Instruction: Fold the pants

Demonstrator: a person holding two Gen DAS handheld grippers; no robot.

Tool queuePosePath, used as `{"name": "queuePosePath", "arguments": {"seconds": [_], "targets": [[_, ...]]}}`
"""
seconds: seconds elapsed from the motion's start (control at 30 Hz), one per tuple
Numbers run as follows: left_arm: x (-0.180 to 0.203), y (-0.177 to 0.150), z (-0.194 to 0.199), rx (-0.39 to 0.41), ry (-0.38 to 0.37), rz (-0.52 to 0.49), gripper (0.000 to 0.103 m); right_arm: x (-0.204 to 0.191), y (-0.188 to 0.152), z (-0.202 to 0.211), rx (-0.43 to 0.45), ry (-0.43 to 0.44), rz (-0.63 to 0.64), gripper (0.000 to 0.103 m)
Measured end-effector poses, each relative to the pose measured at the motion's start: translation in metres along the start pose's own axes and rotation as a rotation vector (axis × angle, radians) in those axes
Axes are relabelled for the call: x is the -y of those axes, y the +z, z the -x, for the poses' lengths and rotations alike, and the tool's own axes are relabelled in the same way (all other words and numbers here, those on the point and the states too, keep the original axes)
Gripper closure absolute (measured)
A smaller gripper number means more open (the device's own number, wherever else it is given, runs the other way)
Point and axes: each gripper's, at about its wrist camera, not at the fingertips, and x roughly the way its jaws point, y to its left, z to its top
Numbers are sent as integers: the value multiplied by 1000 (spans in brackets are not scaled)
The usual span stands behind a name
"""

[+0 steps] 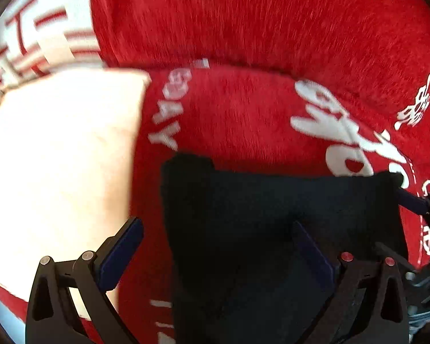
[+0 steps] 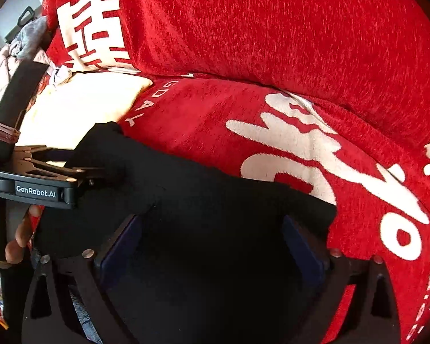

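Note:
Black pants point(image 1: 272, 229) lie on a red sofa cover with white lettering point(image 1: 243, 114). In the left wrist view my left gripper point(image 1: 218, 246) is open, its jaws wide apart, with the pants' left edge between them; the right finger rests over the black cloth. In the right wrist view my right gripper point(image 2: 212, 243) is open over the black pants point(image 2: 215, 215), which fill the gap between its fingers. The left gripper point(image 2: 80, 169) shows at the left, at the pants' far corner. The right gripper's tip point(image 1: 415, 200) shows at the pants' right edge.
A cream cushion point(image 1: 60, 157) lies left of the pants, also in the right wrist view point(image 2: 86, 103). The red sofa backrest point(image 2: 272, 28) rises behind. Loose clothes point(image 2: 20, 48) lie at the far left. A hand point(image 2: 17, 235) holds the left gripper.

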Motion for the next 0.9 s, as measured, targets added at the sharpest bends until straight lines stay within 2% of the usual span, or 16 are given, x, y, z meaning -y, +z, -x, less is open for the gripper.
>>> {"name": "queuePosePath", "arguments": {"seconds": [0.03, 0.1, 0.13, 0.2, 0.27, 0.3, 0.33, 0.4, 0.43, 0.5, 0.57, 0.67, 0.73, 0.8, 0.87, 0.9], "targets": [[0, 1, 5, 19, -8, 10, 0, -1, 0, 10, 35, 19, -2, 4], [1, 4, 3, 4, -21, 25, 0, -3, 2, 19, 73, 24, -4, 4], [5, 6, -2, -10, 19, 19, 0, -4, 3, 17, 67, -5, -2, 4], [7, 5, -13, -40, 84, 2, 0, -2, 7, -1, -8, -114, -10, 4], [-3, 1, -18, -73, 45, 55, 0, 4, 4, -22, -107, -182, -41, 4], [-6, -1, -16, -90, 20, 76, 0, 6, 1, -24, -116, -188, -49, 4], [-8, -4, -8, -85, 12, 76, 0, 6, 0, -20, -102, -189, -53, 4], [-10, -16, 19, -7, 39, 42, 0, 5, -5, 2, -57, -176, -80, 4], [-12, -25, 32, 24, 44, 31, 0, 5, -10, 17, -22, -162, -97, 4], [-17, -44, 47, 36, 17, 23, 0, 0, -27, 44, 37, -133, -117, 4], [-21, -71, 55, 39, 12, 7, 0, -7, -46, 56, 42, -136, -108, 4], [-27, -96, 45, 23, 58, -26, 0, -12, -86, 60, 30, -236, -76, 3], [-37, -102, 34, 5, 11, 16, 0, -5, -102, 51, -12, -276, -91, 3], [-44, -102, 38, -8, -25, 80, 0, 10, -117, 53, -16, -206, -197, 3], [-45, -107, 56, 48, -7, 85, 0, 10, -123, 66, 10, -237, -242, 3], [-44, -112, 61, 73, 3, 80, 0, 3, -127, 77, 45, -257, -226, 3]]}}
